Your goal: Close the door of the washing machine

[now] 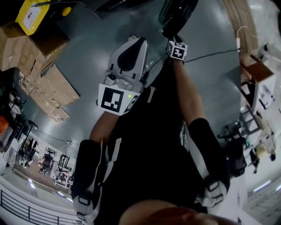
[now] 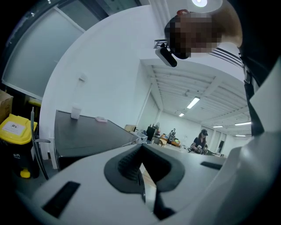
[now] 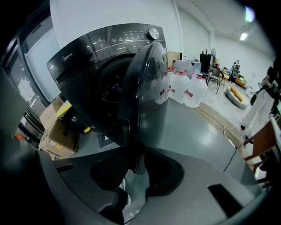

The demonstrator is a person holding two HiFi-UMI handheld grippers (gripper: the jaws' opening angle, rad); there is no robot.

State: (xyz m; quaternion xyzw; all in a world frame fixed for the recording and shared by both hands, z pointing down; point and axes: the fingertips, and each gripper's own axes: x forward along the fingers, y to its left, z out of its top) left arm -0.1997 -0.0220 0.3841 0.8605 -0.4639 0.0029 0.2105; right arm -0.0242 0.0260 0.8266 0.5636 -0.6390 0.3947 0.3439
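Right gripper (image 3: 137, 160) is on the job: it points steeply down, its jaws part open, and the lower rim of the washing machine door (image 3: 147, 96) fills the gap between them, both pads lying close against that edge. The door stands wide open and edge-on to this camera, running from 12 o'clock down to the centre, hinged on the black front-loading washing machine (image 3: 99, 66) that fills the 10 to 12 o'clock stretch. There's the round control knob (image 3: 153, 33) on the panel, up at 12. Behind the door at 1 o'clock stands a cluster of big water bottles (image 3: 189, 90), and cardboard boxes (image 3: 59, 138) sit on the floor at 9 o'clock. From the head view, the door (image 1: 180, 11) shows as a dark curve at 12 to 1 o'clock, with the right gripper (image 1: 172, 35) reaching out to it on a straight arm. The left gripper (image 1: 133, 40) hangs just beside it at 12 o'clock, well clear of the door. Its own camera looks out level across the room, and the left gripper (image 2: 140, 151) has its tips drawn together with nothing between them. A yellow bin (image 2: 15, 129) sits at 9 o'clock in that view.
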